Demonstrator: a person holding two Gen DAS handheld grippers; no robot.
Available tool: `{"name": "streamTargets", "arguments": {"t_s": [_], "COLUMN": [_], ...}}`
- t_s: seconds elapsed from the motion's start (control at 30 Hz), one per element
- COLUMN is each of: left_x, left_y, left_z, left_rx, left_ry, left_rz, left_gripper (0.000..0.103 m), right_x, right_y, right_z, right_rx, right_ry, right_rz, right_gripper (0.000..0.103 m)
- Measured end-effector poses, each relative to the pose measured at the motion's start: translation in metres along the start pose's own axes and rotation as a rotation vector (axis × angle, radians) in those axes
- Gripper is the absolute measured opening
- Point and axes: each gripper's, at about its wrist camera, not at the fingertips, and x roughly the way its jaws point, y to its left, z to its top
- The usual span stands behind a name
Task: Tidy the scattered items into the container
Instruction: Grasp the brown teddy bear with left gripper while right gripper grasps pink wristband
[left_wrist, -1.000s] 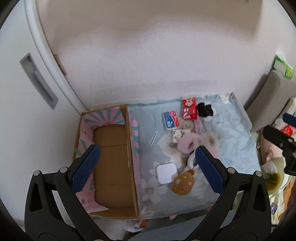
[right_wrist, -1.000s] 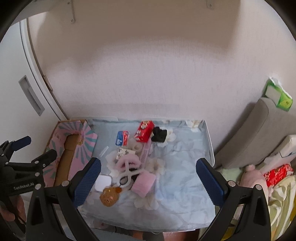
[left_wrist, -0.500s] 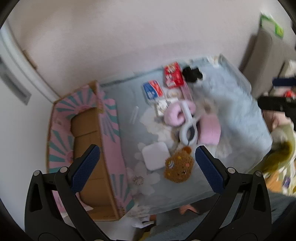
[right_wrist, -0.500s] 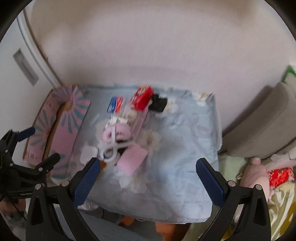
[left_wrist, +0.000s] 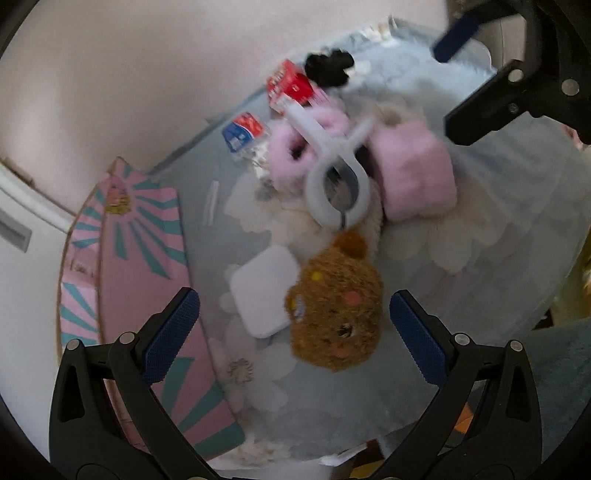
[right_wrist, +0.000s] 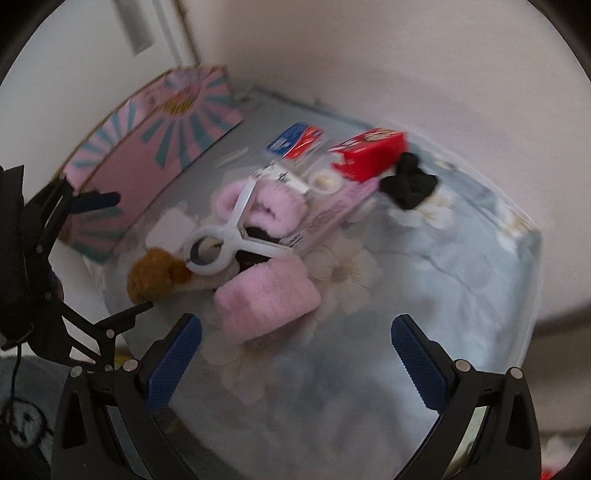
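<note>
My left gripper (left_wrist: 295, 336) hangs open just above a brown plush bear (left_wrist: 338, 314), beside a white square pad (left_wrist: 264, 291). The pink and teal cardboard box (left_wrist: 147, 258) stands at the left edge of the table. Behind the bear lie a white clip (left_wrist: 336, 184), a pink fluffy cloth (left_wrist: 415, 170), a pink fuzzy ring (left_wrist: 291, 155), a red packet (left_wrist: 290, 86), a blue packet (left_wrist: 242, 131) and a black item (left_wrist: 328, 68). My right gripper (right_wrist: 295, 358) is open, low over the floral cloth, near the pink fluffy cloth (right_wrist: 266, 299).
A floral blue cloth (right_wrist: 424, 280) covers the table, which stands against a pale wall. A white door (left_wrist: 14, 206) is left of the box. The right half of the cloth bears no items. The table's front edge (left_wrist: 332, 450) lies close below my left gripper.
Both grippers have dropped down and closer to the items. The left one now hovers over the brown bear; the right one has come in near the pink cloth. Both stay open.
</note>
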Motion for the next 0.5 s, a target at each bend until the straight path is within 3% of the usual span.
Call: {"name": "streamTargets", "arguments": {"t_s": [0.17, 0.37, 0.5], "left_x": [0.014, 0.017, 0.013], "left_y": [-0.011, -0.016, -0.018], "left_z": [0.001, 0.0, -0.001], "left_rx": [-0.009, -0.026, -0.043], "left_ry": [0.015, 0.015, 0.005], "left_rz": [-0.01, -0.05, -0.061], "left_gripper": [0.103, 0.102, 0.1], "right_x": [0.028, 0.054, 0.058], "right_y": [0.006, 0.006, 0.01], "right_z": [0.003, 0.007, 0.006], "right_rx": [-0.119, -0.143, -0.187], "right_ry": [0.019, 0.057, 0.056], "right_rz": [0.045, 0.127, 0.138], "right_gripper": [0.102, 0.102, 0.102]}}
